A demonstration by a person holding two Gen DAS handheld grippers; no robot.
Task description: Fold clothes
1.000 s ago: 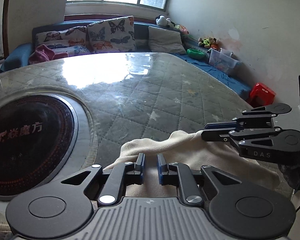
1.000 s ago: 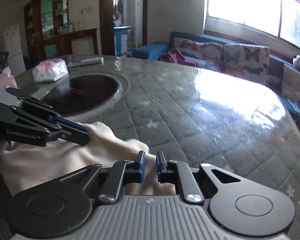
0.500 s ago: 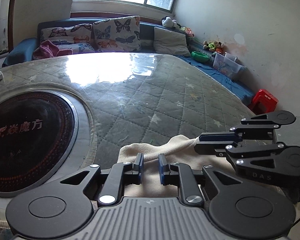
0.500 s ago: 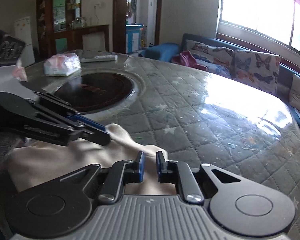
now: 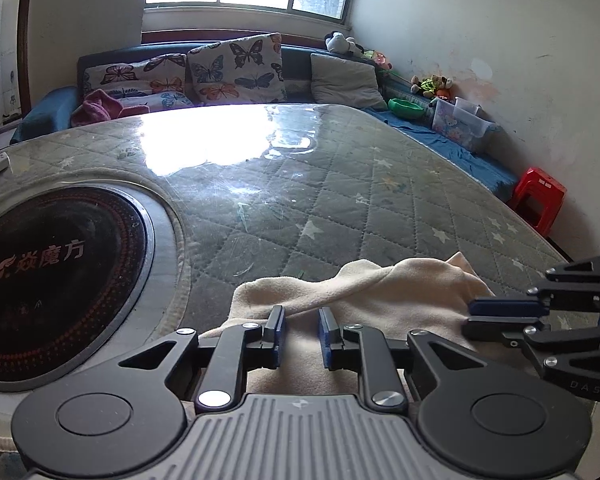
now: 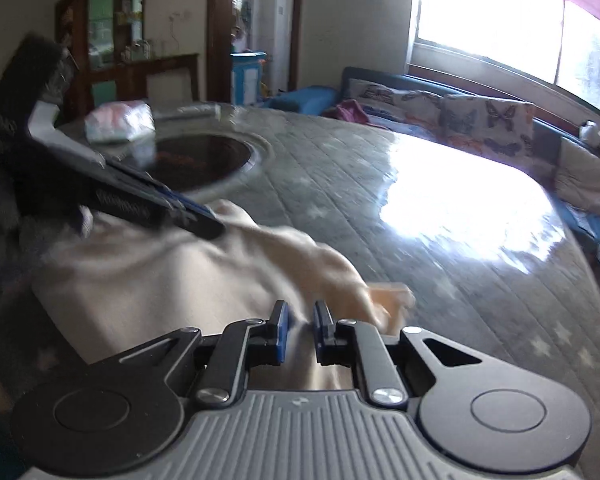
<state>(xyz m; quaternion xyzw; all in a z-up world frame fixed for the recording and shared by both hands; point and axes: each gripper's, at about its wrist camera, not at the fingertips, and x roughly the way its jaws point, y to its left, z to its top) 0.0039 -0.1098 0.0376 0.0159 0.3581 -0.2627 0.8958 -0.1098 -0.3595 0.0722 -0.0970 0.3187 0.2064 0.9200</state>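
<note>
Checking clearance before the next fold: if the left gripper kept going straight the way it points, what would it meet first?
Most likely the cream garment: the left gripper sits low over it, and the bunched ridge rises just ahead of its fingertips. Past that lies only bare quilted table cover. Depth is uncertain.

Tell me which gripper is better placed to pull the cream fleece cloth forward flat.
Probably right: the right gripper pinches the cream fleece cloth with bare quilted table cover ahead; the left gripper sits beside the black round cooktop.
</note>
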